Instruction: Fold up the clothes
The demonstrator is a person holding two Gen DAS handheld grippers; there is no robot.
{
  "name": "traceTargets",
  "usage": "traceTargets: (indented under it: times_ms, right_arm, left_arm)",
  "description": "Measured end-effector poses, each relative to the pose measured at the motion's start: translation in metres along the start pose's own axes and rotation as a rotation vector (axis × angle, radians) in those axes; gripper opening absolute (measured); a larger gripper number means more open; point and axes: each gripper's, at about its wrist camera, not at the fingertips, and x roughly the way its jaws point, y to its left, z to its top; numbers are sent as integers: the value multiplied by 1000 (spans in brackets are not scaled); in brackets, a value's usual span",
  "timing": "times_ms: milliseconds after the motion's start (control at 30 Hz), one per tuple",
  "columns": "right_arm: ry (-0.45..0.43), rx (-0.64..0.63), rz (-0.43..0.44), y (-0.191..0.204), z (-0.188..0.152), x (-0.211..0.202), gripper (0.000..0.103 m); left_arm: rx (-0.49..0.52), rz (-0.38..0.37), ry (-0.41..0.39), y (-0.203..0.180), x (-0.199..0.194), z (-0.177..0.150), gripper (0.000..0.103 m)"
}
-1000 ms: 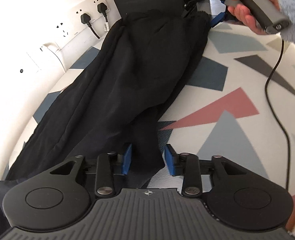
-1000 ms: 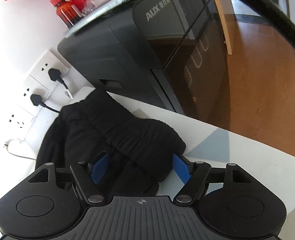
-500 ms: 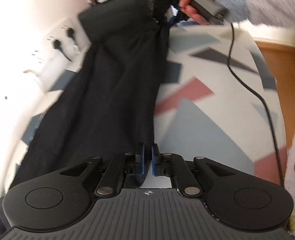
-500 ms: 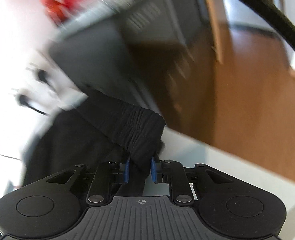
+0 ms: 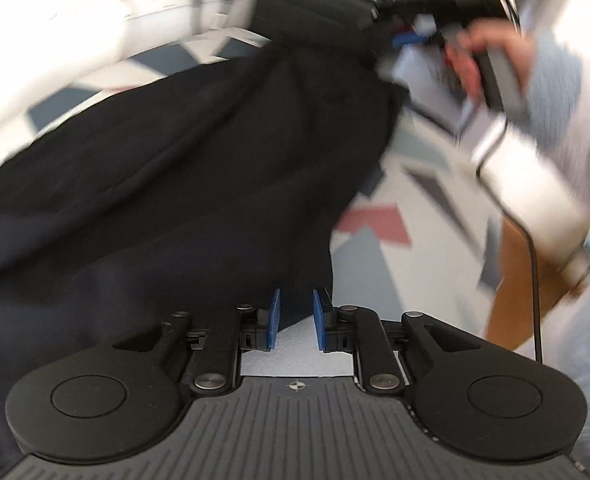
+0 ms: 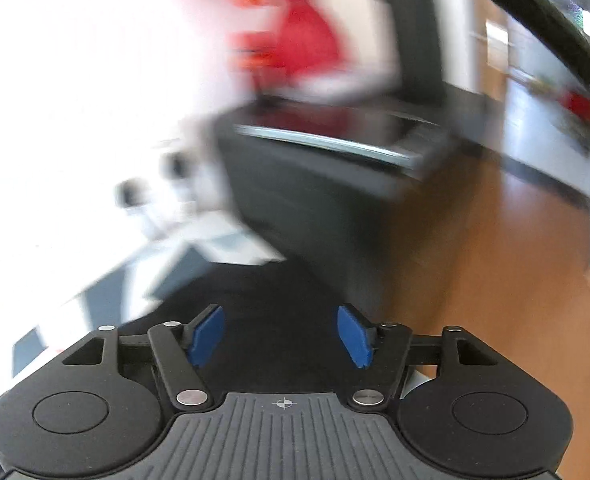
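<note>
Both views look steeply down from close behind their own tool fingers. The left view faces along the black garment (image 5: 183, 184) toward the black appliance (image 5: 315, 12). The right view faces that appliance (image 6: 315, 192) over the garment (image 6: 279, 312); both share these.

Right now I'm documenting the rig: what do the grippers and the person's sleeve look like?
Both the left gripper and right gripper are black, with blue pads, a ribbed body, round side discs and a small crosshair mark. The sleeve is fuzzy light grey-blue. A black cable trails below it.
</note>
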Motion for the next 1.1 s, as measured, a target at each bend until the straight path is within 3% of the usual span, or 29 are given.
traceTargets:
  times_ms: [133,233,300,400,433,600,733,833,933,967,1000,1100]
  right_arm:
    - [97,-226,133,52,-13,28,61]
    - [149,-415,157,90,-37,52,61]
    - [179,-499,162,110,-47,72,60]
    - [200,-589,134,126,-56,92,56]
    - [197,-604,123,128,-60,90,56]
    - [210,-595,126,127,-59,99,58]
    - [210,-583,138,132,-53,116,60]
    - [192,-554,150,138,-38,132,59]
    - [90,-421,148,138,-12,141,56]
    - [52,-359,147,136,-3,144,57]
    - [43,-300,150,132,5,148,57]
    - [72,-218,164,120,17,154,56]
  left_arm:
    - [-178,-65,-69,37,-26,8,19]
    - [-269,-49,-130,60,-38,17,25]
    - [-334,46,-139,78,-37,23,44]
    - [-441,264,-140,106,-22,30,39]
    - [-485,287,-130,115,-15,32,36]
    - [-660,239,-130,145,12,35,30]
    - [-682,238,-168,153,15,42,28]
    - [-718,279,-236,171,7,49,28]
    - [-781,379,-379,186,-8,65,29]
    - [-788,416,-411,188,-12,69,36]
    - [-786,434,-421,188,-15,72,50]
    - [-737,482,-422,181,-18,77,57]
